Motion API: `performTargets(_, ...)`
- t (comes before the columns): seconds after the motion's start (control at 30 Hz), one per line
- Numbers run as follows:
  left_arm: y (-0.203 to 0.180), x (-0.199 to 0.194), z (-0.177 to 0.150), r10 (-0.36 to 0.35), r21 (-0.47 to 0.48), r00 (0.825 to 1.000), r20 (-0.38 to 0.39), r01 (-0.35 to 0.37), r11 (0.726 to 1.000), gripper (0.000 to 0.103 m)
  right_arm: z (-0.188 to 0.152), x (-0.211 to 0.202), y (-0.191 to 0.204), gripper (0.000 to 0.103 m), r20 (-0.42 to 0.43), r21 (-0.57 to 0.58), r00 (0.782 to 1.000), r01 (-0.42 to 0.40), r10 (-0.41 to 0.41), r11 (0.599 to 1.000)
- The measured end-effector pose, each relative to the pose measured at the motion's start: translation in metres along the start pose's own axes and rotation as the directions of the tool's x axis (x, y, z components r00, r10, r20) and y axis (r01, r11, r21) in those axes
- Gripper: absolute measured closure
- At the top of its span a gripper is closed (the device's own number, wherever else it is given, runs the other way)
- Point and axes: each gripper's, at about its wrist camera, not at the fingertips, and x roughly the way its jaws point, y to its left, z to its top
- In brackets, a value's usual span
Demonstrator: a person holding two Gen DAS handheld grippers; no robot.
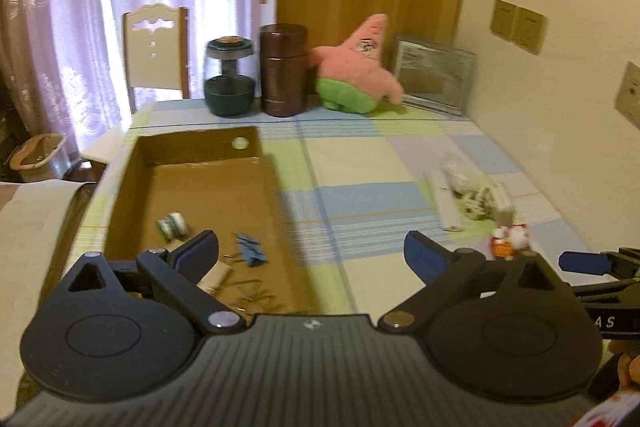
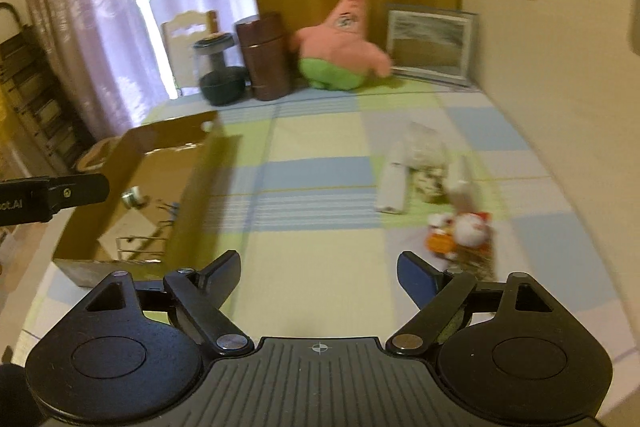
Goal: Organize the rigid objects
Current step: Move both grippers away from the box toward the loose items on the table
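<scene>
A brown cardboard box [image 1: 208, 151] [image 2: 192, 171] lies open on the checked tablecloth at the left. Inside it are green-and-white spools [image 1: 173, 225], a blue binder clip [image 1: 251, 247] and some wire clips [image 1: 256, 293]. On the cloth to the right lie a white remote-like bar [image 1: 447, 205] [image 2: 392, 183], a patterned small thing [image 1: 478, 203] and a red-and-white figurine [image 1: 510, 239] [image 2: 460, 231]. My left gripper [image 1: 312, 253] is open and empty over the box's near right edge. My right gripper [image 2: 320, 273] is open and empty above bare cloth, left of the figurine.
At the table's far end stand a dark glass jar [image 1: 230, 77], a brown cylinder canister [image 1: 283, 69], a pink plush star [image 1: 360, 67] and a framed picture [image 1: 434, 73]. A chair [image 1: 156, 51] stands behind. The wall runs along the right side.
</scene>
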Motion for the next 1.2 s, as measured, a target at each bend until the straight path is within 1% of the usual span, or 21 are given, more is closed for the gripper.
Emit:
performTargets(0.13, -0.024, 0.001, -0.007, -0.043, -0.001, 0.999, 0.009, 0.043, 0.999, 0.005, -0.012, -0.017, -0.02, 0.018, 0.014, 0.017, 0.999, 0.043, -0.044, 0.999)
performTargets(0.23, -0.044, 0.003, -0.013, -0.056, 0.038, 0.998, 0.019, 0.055, 0.998, 0.005, -0.021, -0.029, -0.035, 0.017, 0.042, 0.033, 0.996, 0.076, -0.078, 0.997)
performTargets(0.33, -0.061, 0.008, -0.018, -0.063, 0.079, 0.998, 0.01, 0.062, 0.995, 0.005, -0.028, -0.039, -0.051, 0.017, 0.073, 0.064, 0.991, 0.106, -0.111, 0.992)
performTargets(0.5, -0.08, 0.017, -0.024, -0.08, 0.121, 0.997, 0.002, 0.079, 0.989, 0.005, -0.038, -0.051, -0.074, 0.017, 0.104, 0.092, 0.981, 0.155, -0.165, 0.984)
performTargets(0.67, -0.092, 0.024, -0.029, -0.092, 0.151, 0.996, -0.005, 0.092, 0.984, 0.005, -0.044, -0.055, -0.086, 0.017, 0.094, 0.112, 0.983, 0.144, -0.155, 0.983)
performTargets(0.83, -0.098, 0.028, -0.031, -0.127, 0.155, 0.992, -0.024, 0.129, 0.979, 0.006, -0.046, -0.054, -0.09, 0.017, 0.087, 0.115, 0.984, 0.145, -0.156, 0.983)
performTargets(0.97, -0.104, 0.031, -0.033, -0.137, 0.169, 0.99, -0.024, 0.14, 0.976, 0.006, -0.049, -0.055, -0.094, 0.017, 0.078, 0.128, 0.985, 0.144, -0.154, 0.981)
performTargets(1.2, -0.111, 0.038, -0.039, -0.174, 0.18, 0.984, -0.034, 0.177, 0.968, 0.006, -0.053, -0.05, -0.099, 0.017, 0.087, 0.119, 0.983, 0.15, -0.161, 0.982)
